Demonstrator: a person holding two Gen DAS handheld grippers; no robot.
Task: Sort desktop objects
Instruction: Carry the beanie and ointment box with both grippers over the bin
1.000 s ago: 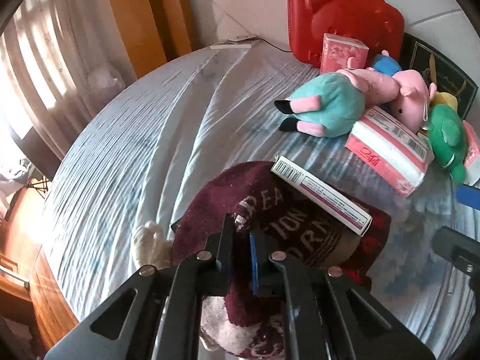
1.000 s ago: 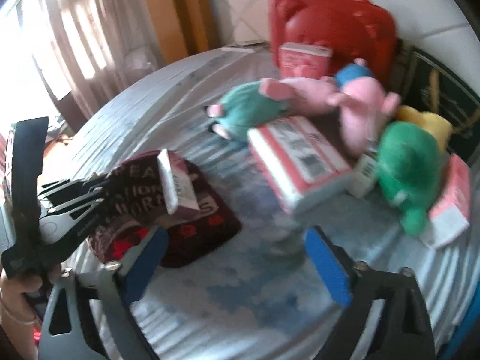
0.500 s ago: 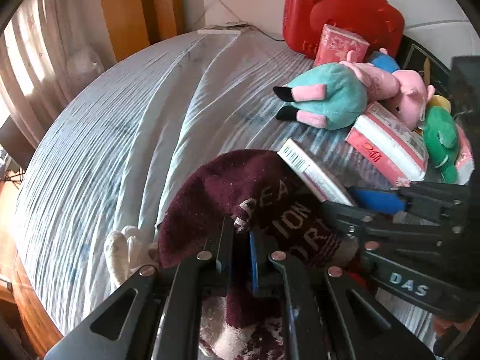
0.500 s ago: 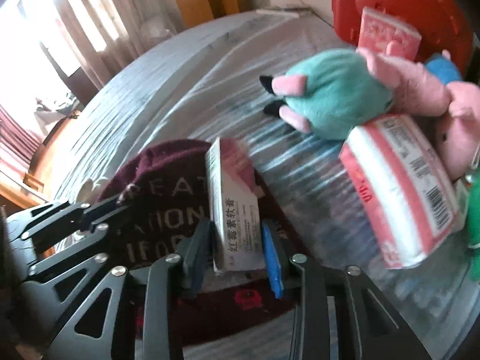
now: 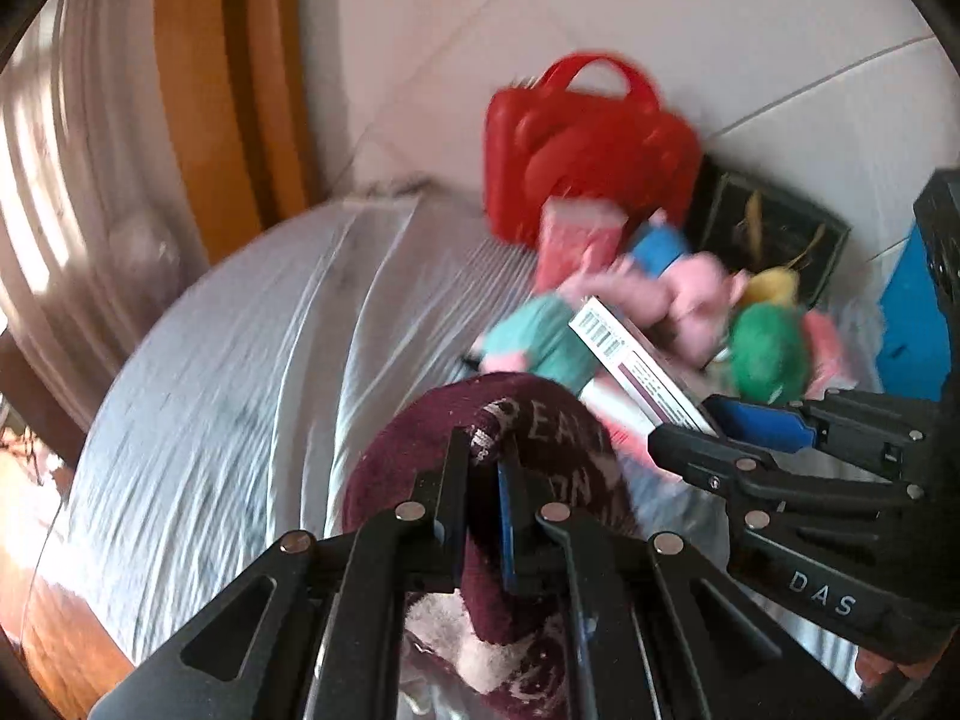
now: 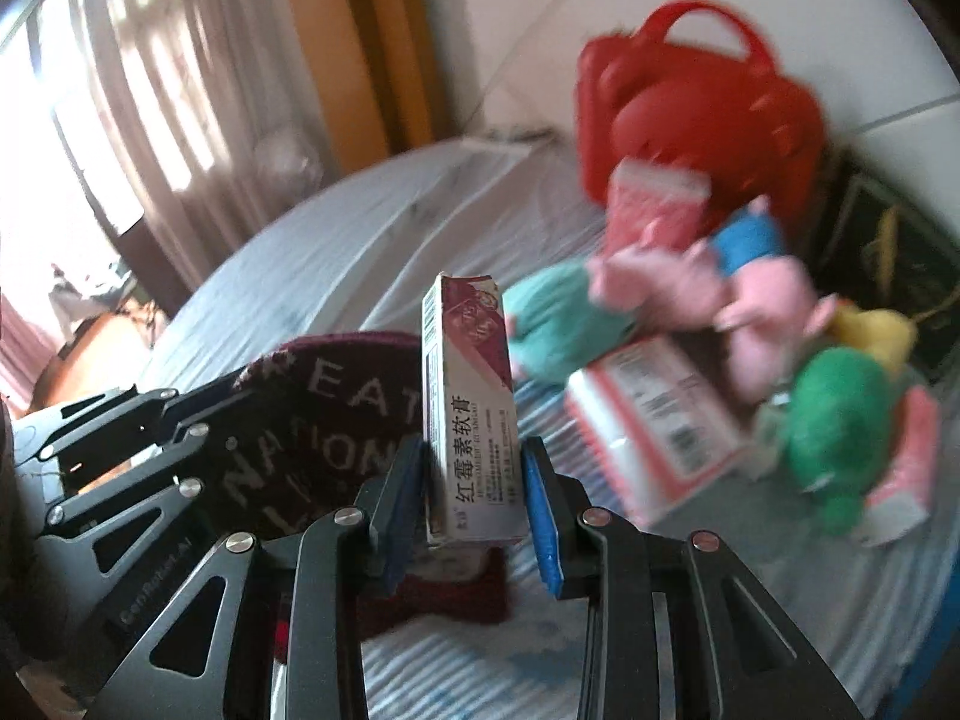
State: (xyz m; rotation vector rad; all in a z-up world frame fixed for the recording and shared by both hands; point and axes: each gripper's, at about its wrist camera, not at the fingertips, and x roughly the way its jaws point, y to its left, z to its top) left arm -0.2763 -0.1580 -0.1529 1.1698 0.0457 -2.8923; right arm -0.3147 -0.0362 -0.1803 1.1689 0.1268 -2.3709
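Right gripper (image 6: 471, 495) fingers clamp upright box (image 6: 468, 414); left gripper (image 5: 483, 501) pinches cloth (image 5: 540, 462).

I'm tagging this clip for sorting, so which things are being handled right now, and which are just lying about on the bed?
In hand:
- maroon sock, pinched by the left tongs
- ointment box, clamped by the right tongs

Lying about:
- red case
- pink pig plush
- green plush
- tissue pack
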